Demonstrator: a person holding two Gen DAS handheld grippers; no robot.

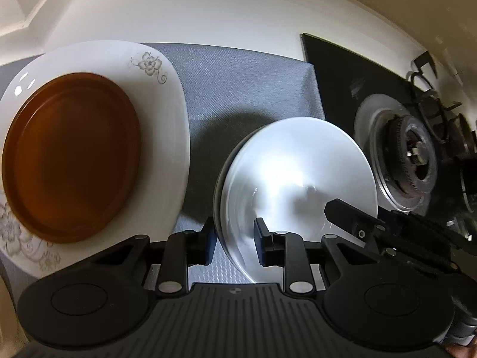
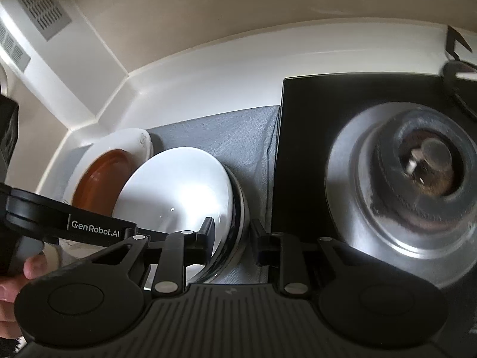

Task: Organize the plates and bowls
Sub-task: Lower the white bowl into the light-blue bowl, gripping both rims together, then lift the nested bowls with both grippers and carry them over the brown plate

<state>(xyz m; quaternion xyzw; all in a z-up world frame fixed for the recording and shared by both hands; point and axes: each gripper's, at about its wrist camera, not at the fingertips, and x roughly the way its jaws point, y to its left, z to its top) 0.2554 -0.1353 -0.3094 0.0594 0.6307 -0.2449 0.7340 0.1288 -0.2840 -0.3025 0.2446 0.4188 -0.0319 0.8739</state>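
Observation:
A white bowl [image 1: 298, 179] sits on the grey mat [image 1: 238, 89]; in the right wrist view [image 2: 179, 191] it seems nested on a darker-rimmed bowl [image 2: 240, 217]. My left gripper [image 1: 235, 238] straddles its near-left rim, one finger inside, one outside, with gaps showing. My right gripper [image 2: 231, 243] straddles the opposite rim the same way and also shows in the left wrist view [image 1: 351, 220]. A brown plate [image 1: 71, 155] lies on a white flowered plate [image 1: 167, 104] to the left of the bowl.
A black gas hob [image 2: 304, 149] with a metal burner [image 2: 417, 173] lies right of the mat. A white countertop and backsplash [image 2: 208, 83] run behind. A hand [image 2: 32, 265] holds the left gripper's handle.

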